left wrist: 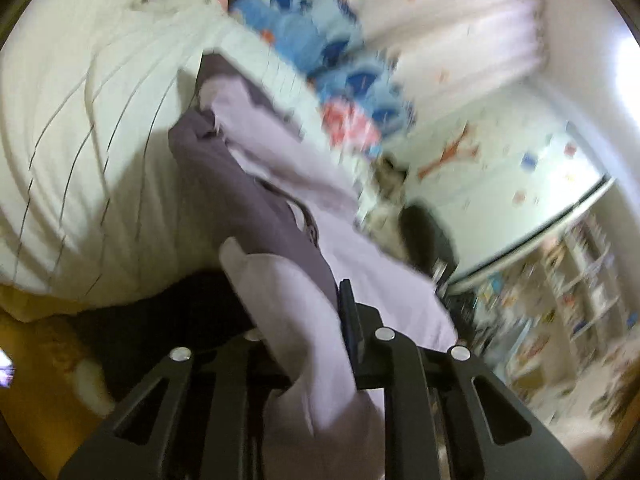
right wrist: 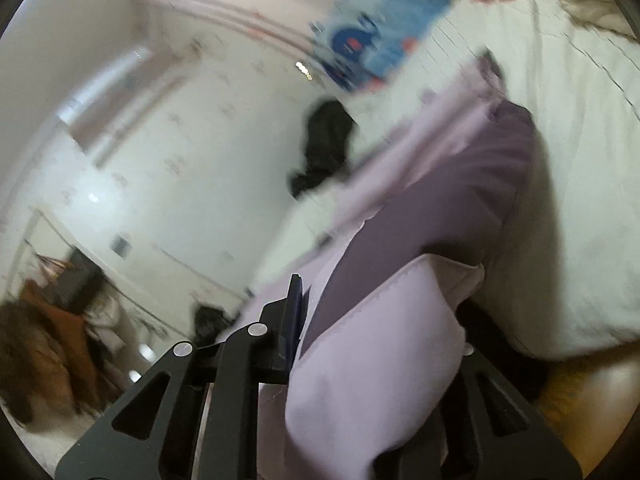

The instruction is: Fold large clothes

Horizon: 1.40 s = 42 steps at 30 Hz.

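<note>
A large lilac and purple garment is stretched above a white bed. My left gripper is shut on one bunched lilac corner of it, and the cloth drapes down over the jaws. My right gripper is shut on another lilac corner of the same garment, which runs up and away over the bed. Only one dark finger shows in each view; the other is hidden under cloth. Both views are motion-blurred.
A blue patterned quilt and a pink item lie at the head of the bed. A dark garment lies on the bed. Shelves stand by the wall. Wooden floor shows below the bed edge.
</note>
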Available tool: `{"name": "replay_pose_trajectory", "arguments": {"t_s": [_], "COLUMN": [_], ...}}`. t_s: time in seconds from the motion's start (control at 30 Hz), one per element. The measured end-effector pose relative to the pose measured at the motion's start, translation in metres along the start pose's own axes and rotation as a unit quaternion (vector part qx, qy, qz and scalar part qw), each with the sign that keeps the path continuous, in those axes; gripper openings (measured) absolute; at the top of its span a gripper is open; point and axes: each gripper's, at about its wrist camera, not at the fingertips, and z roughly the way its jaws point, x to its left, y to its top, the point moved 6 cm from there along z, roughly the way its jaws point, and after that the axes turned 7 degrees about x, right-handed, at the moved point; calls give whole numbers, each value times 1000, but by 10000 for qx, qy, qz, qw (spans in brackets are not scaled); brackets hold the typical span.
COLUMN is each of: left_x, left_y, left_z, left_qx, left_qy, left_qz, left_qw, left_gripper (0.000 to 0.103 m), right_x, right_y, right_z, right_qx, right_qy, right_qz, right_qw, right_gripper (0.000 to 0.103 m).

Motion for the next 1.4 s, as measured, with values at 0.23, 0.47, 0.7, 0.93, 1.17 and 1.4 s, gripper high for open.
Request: {"name": "replay_pose_trajectory", "arguments": {"t_s": [0.23,0.47,0.7,0.93,1.17,1.4], "left_x": [59,50,15,4,-19,-2], "left_y": [-33,-32,5,50,144,278], "left_z": [39,17,-10,-29,-31,8], "left_qx": [867,174,-590,-1018,-1304,-1603], "left_qy": [336,265,-272,-738,-681,-272], "left_qz": [-522,-636,-573,-606,-386,-736], "left_qw": [9943,9975,9962,9902,9884,9840], "left_gripper": [52,25,19,19,19,19], "right_x": [-68,-51,-2,3,25,4], "right_y": [-60,-44,-1,54,150,294], "right_z": [16,1,-10,-23,-13,26], "right_qx": [731,-55,-879,-1264,-1487,-1639], "right_qy": [-104,632,1756,2124,1978,1380], "right_qz": [950,646,236,90,-114,450], "right_qw": [9927,9959,9802,9689,9688,9757], "right_gripper": [48,40,39,39,39,39]}}
